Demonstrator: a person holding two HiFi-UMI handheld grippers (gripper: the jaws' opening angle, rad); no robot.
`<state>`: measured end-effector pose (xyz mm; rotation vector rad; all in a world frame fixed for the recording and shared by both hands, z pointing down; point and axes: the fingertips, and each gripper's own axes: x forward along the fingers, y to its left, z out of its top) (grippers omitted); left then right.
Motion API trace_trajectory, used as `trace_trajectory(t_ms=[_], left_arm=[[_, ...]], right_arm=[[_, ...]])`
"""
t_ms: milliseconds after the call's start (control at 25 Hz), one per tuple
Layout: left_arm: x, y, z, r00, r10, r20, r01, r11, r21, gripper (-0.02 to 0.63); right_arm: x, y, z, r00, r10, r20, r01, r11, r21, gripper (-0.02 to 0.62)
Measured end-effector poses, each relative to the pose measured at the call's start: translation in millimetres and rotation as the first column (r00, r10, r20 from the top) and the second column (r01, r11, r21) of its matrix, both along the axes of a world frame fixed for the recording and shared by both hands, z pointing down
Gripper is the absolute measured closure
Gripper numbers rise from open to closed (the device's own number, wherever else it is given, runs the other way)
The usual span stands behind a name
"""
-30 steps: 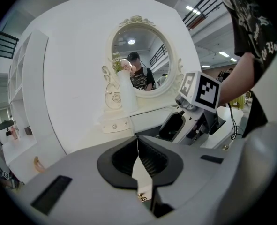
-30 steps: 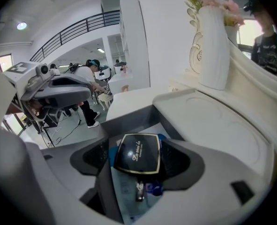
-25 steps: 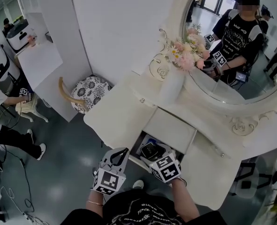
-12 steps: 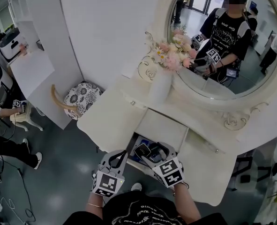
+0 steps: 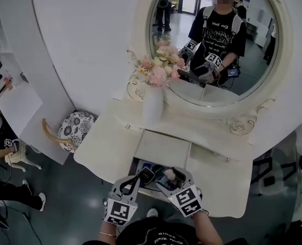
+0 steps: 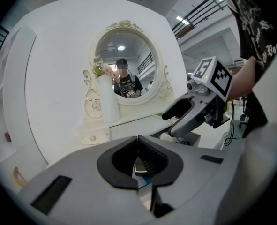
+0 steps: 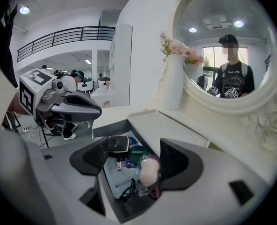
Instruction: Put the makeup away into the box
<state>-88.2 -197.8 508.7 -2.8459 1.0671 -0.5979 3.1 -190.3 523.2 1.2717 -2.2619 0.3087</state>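
A white vanity has its drawer [image 5: 139, 165] pulled open, and makeup lies inside. A black compact [image 7: 118, 143] rests near the drawer's left side, with a pale powder puff [image 7: 149, 170] and small dark items beside it. My right gripper [image 7: 133, 149] hangs open over the drawer, its jaws straddling the compact and puff without touching them. In the head view the right gripper [image 5: 171, 176] is at the drawer front, and the compact [image 5: 146, 175] lies just left of it. My left gripper [image 6: 138, 139] is shut, tips together, nothing seen held. Its tip [image 5: 139, 176] sits beside the compact.
A white vase [image 5: 152, 105] of pink flowers stands on the vanity top [image 5: 102, 147] in front of the oval mirror [image 5: 212, 50], which reflects the person. A patterned stool [image 5: 75, 129] stands to the left of the vanity. A white partition [image 5: 18, 103] stands further left.
The head view has tilted up toward the mirror. My left gripper has come right, up to the drawer and the compact. The right gripper stays over the drawer.
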Motion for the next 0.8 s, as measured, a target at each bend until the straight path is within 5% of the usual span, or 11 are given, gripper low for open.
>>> trace_trajectory(t_ms=[800], left_arm=[[30.4,24.2,11.7,0.994,0.111,-0.007,-0.111,0.993,-0.034,0.590]], right_arm=[[55.4,50.7,17.7,0.981,0.187,0.059,-0.186,0.982,-0.022,0.291]])
